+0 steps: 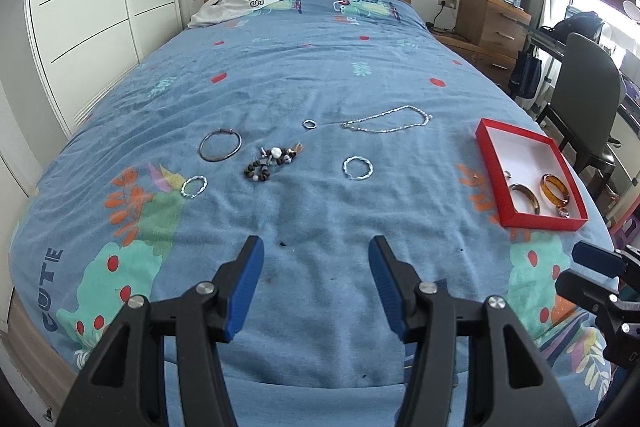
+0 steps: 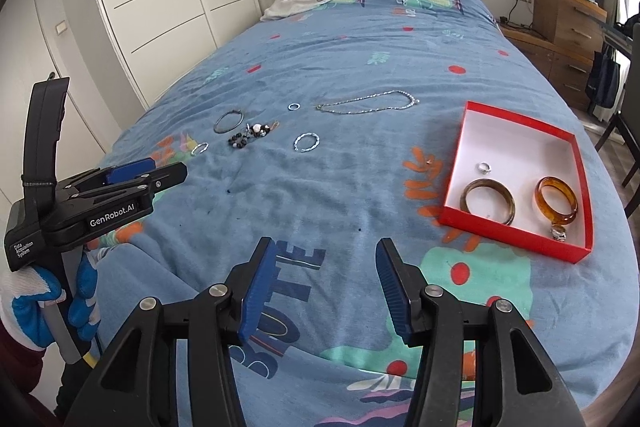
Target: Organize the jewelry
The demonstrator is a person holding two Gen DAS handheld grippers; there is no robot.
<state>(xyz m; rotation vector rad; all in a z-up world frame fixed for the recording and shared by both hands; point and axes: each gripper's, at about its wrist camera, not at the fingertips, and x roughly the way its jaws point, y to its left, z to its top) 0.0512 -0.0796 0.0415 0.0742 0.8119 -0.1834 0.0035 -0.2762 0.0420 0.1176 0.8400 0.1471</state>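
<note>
A: Where do the tongs stand?
B: Left gripper (image 1: 316,247) and right gripper (image 2: 326,251) both gape wide, holding nothing.
A: And the jewelry?
B: Two bangles and two rings already lie in the red box (image 2: 516,233). Farther off, the twisted bracelet (image 1: 357,167), beads (image 1: 272,163), thin bangle (image 1: 220,145) and chain necklace (image 1: 386,120) still wait on the bed (image 1: 320,75).

I note the box (image 2: 520,239) lying right on the bed (image 2: 360,39), two bangles (image 2: 489,201) inside near its near wall; a chain (image 2: 368,105) farther left, beads (image 2: 248,135) beyond.
</note>
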